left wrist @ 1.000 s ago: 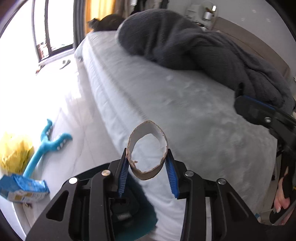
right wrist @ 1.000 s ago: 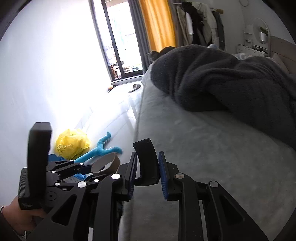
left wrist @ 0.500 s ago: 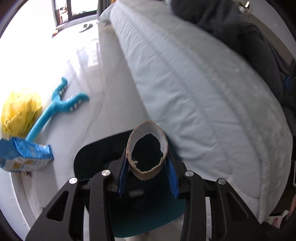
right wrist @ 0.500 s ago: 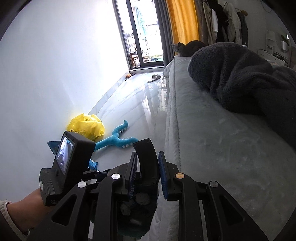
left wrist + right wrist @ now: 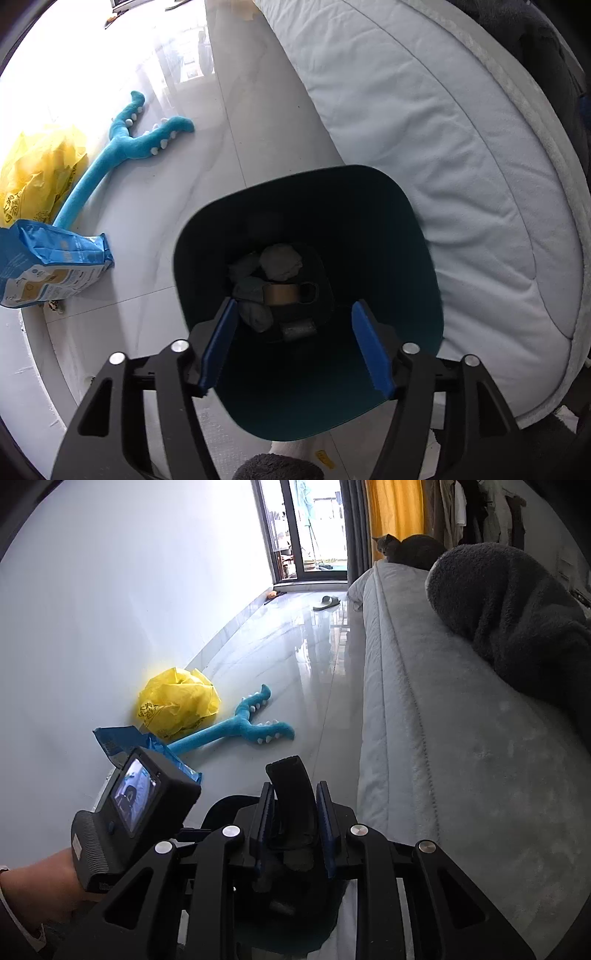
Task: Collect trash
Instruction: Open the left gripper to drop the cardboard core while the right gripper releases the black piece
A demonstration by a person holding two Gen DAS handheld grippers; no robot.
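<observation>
In the left wrist view a dark teal trash bin point(image 5: 406, 229) stands on the floor beside the bed, seen from above. Inside lie crumpled grey paper wads point(image 5: 280, 262) and a brown cardboard roll point(image 5: 281, 293). My left gripper point(image 5: 293, 347) is open and empty just above the bin's mouth. In the right wrist view my right gripper point(image 5: 294, 830) is shut on the bin's black handle point(image 5: 291, 794), which stands up between the blue pads. The left gripper's camera body point(image 5: 136, 812) and the hand holding it show at lower left.
A blue plush toy point(image 5: 122, 147), a yellow plastic bag point(image 5: 37, 173) and a blue packet point(image 5: 48, 262) lie on the white floor by the wall. The bed point(image 5: 443, 129) runs along the right, with a dark blanket point(image 5: 517, 602) and a cat point(image 5: 406, 548) on it.
My left gripper tipped down over the bin and opened. The cardboard roll left its fingers and now lies in the bin. The right gripper kept hold of the handle.
</observation>
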